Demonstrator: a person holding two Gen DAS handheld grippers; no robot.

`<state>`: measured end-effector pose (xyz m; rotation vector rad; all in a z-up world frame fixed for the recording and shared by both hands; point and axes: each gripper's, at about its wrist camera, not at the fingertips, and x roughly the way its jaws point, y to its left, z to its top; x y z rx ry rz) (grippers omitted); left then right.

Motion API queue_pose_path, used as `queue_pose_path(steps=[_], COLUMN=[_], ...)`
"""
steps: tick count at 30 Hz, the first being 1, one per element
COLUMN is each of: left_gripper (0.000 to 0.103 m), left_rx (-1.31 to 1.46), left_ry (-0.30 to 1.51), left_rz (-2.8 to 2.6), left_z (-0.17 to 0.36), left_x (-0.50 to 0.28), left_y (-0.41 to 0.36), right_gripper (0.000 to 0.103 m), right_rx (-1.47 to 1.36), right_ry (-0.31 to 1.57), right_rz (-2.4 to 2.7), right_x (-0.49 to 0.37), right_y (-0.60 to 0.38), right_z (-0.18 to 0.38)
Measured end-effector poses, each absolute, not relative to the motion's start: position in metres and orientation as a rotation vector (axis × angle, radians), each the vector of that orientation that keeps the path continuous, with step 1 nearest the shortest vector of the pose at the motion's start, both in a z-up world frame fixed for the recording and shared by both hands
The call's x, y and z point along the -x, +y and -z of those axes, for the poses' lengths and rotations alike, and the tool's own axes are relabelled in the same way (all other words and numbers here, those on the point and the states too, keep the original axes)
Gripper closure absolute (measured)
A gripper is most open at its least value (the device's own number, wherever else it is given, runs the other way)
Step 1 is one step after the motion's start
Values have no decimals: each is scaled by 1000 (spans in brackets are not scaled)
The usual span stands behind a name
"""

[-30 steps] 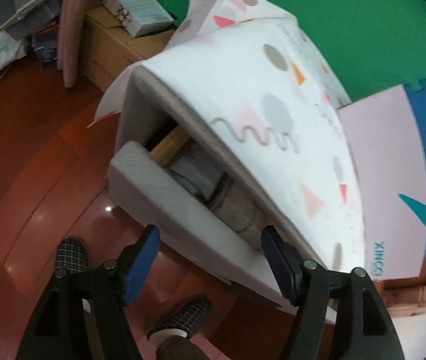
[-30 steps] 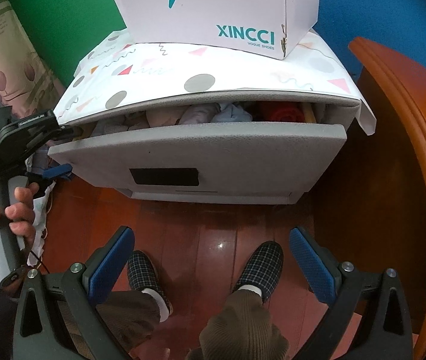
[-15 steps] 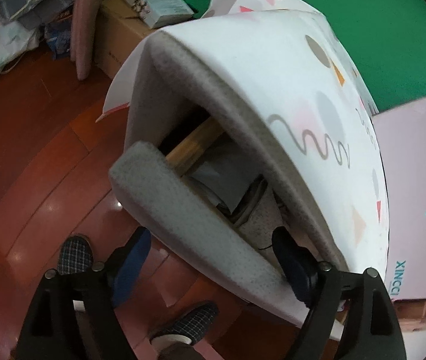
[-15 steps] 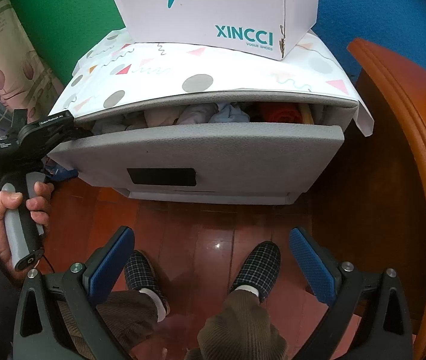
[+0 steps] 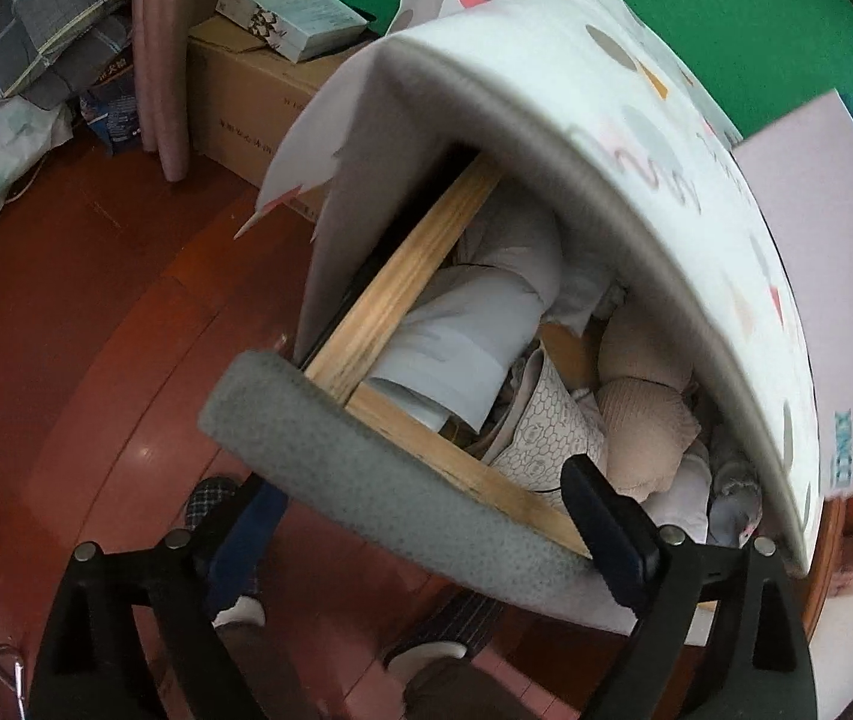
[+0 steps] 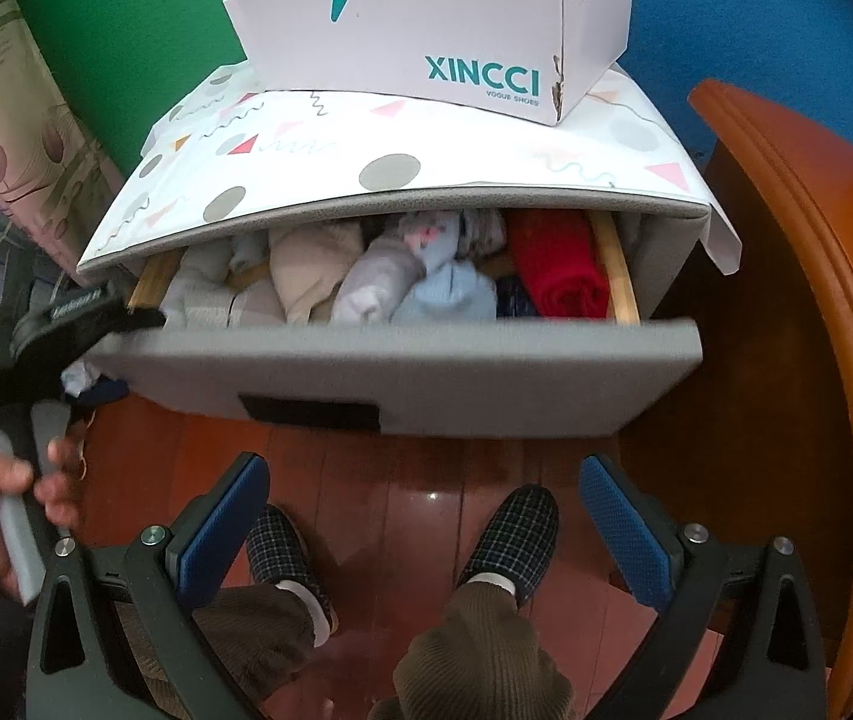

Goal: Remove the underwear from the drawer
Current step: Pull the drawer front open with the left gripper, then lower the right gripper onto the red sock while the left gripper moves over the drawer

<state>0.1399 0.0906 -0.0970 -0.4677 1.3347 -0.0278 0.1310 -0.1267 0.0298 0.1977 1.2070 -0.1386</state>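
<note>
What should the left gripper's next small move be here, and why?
Probably pull the drawer front out a little more. The left gripper straddles its top edge, and the cabinet top overhangs the rolled clothes; the right gripper hangs open, clear of the drawer.

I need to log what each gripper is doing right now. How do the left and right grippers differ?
The left gripper straddles the grey drawer front at its left end; the right gripper hangs over the floor, touching nothing. One left finger reaches inside the drawer; both right fingers stay outside. Both have their jaws open.
</note>
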Motion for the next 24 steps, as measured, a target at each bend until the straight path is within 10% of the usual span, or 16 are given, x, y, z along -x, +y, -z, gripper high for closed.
queue_pose_path(steps=[24], left_gripper=[6], left_rx=[397], left_ry=[1416], left_rz=[84], left_z=[98], left_x=[-68], left_y=[123], right_gripper=[1], right_rx=[-221], right_ry=[1322], right_rz=[92], right_x=[-142], right_y=[-151], right_z=[-36])
